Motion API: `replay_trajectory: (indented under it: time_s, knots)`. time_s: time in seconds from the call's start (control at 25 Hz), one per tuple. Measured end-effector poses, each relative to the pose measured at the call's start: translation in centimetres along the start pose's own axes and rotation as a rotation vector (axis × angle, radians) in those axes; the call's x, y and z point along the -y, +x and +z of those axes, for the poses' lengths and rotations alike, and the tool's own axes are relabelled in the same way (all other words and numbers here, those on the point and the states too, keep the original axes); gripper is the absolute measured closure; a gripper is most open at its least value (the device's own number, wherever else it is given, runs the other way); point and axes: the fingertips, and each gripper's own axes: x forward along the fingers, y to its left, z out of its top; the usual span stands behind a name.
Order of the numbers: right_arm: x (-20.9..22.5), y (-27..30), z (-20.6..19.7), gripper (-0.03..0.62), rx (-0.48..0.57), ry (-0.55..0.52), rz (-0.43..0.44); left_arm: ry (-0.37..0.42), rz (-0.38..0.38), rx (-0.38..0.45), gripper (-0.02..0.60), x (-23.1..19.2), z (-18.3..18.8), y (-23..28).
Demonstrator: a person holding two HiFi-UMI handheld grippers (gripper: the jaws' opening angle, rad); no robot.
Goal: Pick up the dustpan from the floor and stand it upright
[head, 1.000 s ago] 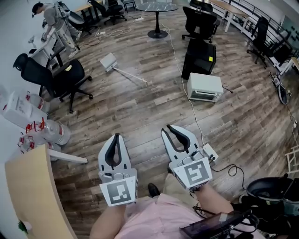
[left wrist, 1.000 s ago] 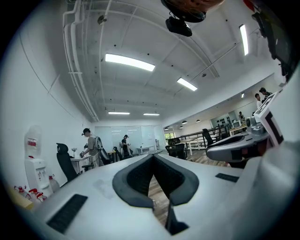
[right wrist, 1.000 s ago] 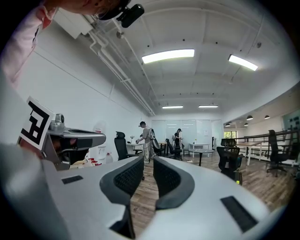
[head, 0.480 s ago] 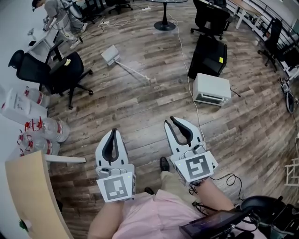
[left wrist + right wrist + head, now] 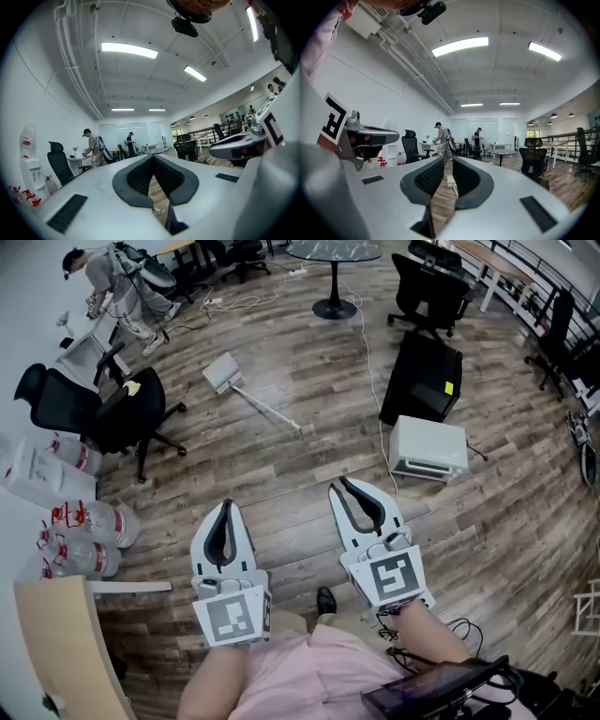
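Note:
The white dustpan [image 5: 223, 372] lies flat on the wood floor well ahead of me, its long handle [image 5: 270, 409] running back toward the right. Both grippers are held low in front of my body, far short of it. My left gripper [image 5: 225, 507] is shut with nothing in it, its tips touching in the left gripper view [image 5: 153, 157]. My right gripper [image 5: 339, 486] is also shut and empty, with only a thin slit between its pads [image 5: 448, 161]. Through that slit the dustpan [image 5: 450, 180] shows on the floor far off.
A white oven-like box [image 5: 428, 448] and a black case [image 5: 420, 376] stand to the right, with a cable [image 5: 375, 418] running past them. A black office chair [image 5: 122, 409] and water bottles [image 5: 89, 521] are at the left. A person [image 5: 103, 273] works at the back left.
The floor scene has slid slightly in the head view as I step forward. Both grippers keep the same pose and stay shut. The dustpan has not moved.

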Motion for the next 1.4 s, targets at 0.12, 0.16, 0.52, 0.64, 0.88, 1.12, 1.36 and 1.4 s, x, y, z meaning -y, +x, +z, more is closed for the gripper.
replay_trajectory:
  time_s: [0.12, 0.16, 0.52, 0.64, 0.88, 1.12, 1.36, 1.4]
  knots:
    - [1.7, 1.5, -0.5, 0.537, -0.005, 0.001, -0.006, 0.001, -0.005, -0.006, 0.572, 0.2, -0.5, 2.1]
    - [2.2, 2.0, -0.7, 0.539, -0.016, 0.002, -0.013, 0.001, -0.006, -0.008, 0.572, 0.2, -0.7, 2.8]
    - [4.7, 8.9, -1.5, 0.542, -0.024, -0.003, -0.010, -0.020, 0.006, -0.014, 0.572, -2.5, -2.7, 9.7]
    - [5.4, 12.1, -1.8, 0.542, -0.043, -0.012, -0.009, -0.020, 0.008, -0.014, 0.572, -3.9, -3.5, 12.8]
    - [7.3, 19.7, -1.8, 0.540, -0.042, -0.015, -0.005, -0.022, 0.002, -0.023, 0.572, -7.0, -5.0, 20.2]
    - [9.3, 27.1, -1.9, 0.537, -0.062, -0.022, 0.004, -0.035, 0.000, -0.014, 0.572, -10.4, -6.2, 27.5]
    - [11.6, 32.4, -1.2, 0.536, -0.041, -0.028, -0.014, -0.057, 0.000, -0.016, 0.572, -12.8, -6.2, 32.6]
    - [11.9, 33.1, -1.2, 0.534, -0.039, -0.026, -0.017, -0.051, 0.000, -0.015, 0.572, -13.1, -6.3, 33.3]
